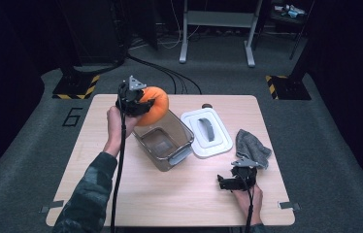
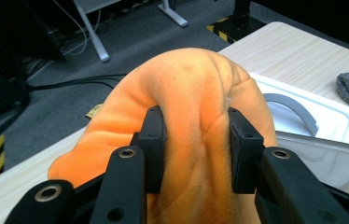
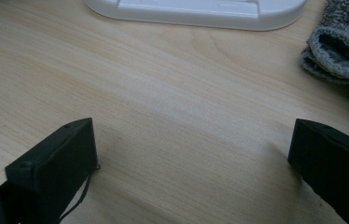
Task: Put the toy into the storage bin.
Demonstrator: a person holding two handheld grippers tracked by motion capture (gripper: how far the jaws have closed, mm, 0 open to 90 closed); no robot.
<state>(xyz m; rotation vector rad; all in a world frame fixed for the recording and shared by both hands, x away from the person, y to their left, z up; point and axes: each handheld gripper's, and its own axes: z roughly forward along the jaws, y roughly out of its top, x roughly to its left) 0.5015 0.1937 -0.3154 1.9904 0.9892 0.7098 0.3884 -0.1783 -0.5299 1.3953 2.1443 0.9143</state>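
- High view shows the wooden table (image 1: pixel 136 194) as the largest thing, pale and rectangular, with the person's forearms entering from six o'clock.
- On the table, just left of centre, stands a clear plastic box (image 1: pixel 164 141) with no lid on, its long axis running from about eleven o'clock to five o'clock.
- Just beside the box, at its three o'clock, lies the white lid (image 1: pixel 206 132) flat on the wood, with a grey curved handle in its middle; the left gripper view shows the lid (image 2: pixel 331 116) beyond the box rim.
- At three o'clock from the lid, near the table's right edge, a grey cloth (image 1: pixel 251 147) lies crumpled; in the right gripper view the cloth (image 3: pixel 340 44) sits at two o'clock.
- An orange cloth (image 1: pixel 151 106), bunched and soft, hangs in the air over the box's far end, at about eleven o'clock from the box's middle, off the table.
- The left gripper (image 1: pixel 133 102) holds that orange cloth (image 2: pixel 196 130): in the left gripper view a thick fold is pinched tight between the two black jaws, bulging above and to both sides.
- The right gripper (image 1: pixel 235 182) rests low near the table's near right part, at about five o'clock from the lid; in the right gripper view its jaws stand wide apart over bare wood, holding nothing.
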